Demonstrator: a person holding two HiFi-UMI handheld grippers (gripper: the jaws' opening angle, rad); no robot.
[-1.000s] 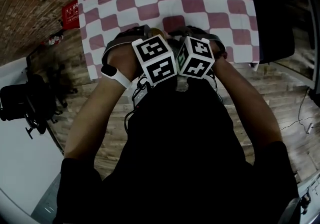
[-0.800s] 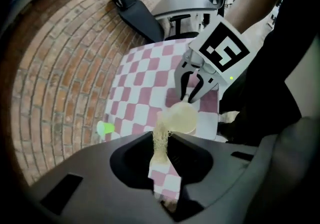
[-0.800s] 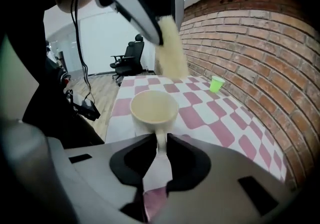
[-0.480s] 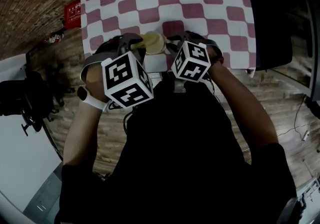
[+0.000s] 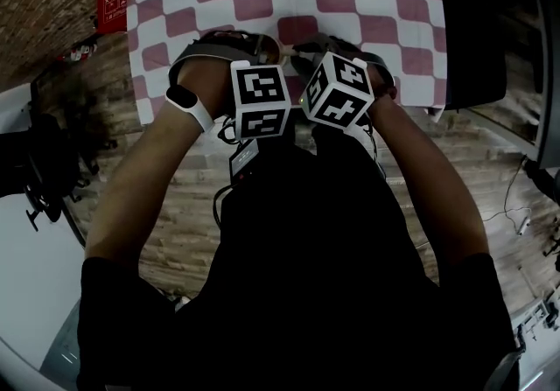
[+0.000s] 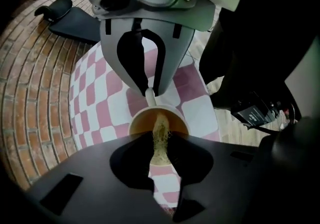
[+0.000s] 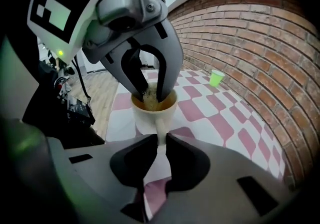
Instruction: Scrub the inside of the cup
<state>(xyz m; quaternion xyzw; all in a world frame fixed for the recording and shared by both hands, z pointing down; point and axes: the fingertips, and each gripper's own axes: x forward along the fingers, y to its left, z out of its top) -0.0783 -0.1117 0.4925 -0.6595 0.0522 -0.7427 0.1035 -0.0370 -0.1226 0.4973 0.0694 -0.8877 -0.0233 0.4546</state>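
We hold the scrubber (image 6: 160,155) pinched in our left gripper (image 6: 161,140), dipped inside the cup (image 7: 150,118) — our right gripper (image 7: 162,140), jaws just closing tighter, clamps its handle (image 7: 160,129) above the checked cloth (image 7: 210,107).

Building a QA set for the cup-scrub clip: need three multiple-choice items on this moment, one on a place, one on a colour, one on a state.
1. Where is the scrubber's tip relative to the cup?
A. Above it
B. Inside it
C. Beside it

2. What colour is the small cup far off on the cloth?
A. Blue
B. Black
C. Green

3. What is the right hand-held gripper doing?
A. Gripping the cup's handle
B. Open, empty
C. Gripping the scrubber

Key:
1 B: the left gripper view shows the fibres down past the rim.
2 C: the right gripper view shows it bright green.
3 A: its jaws, which have just been closing further, pinch the handle between them.
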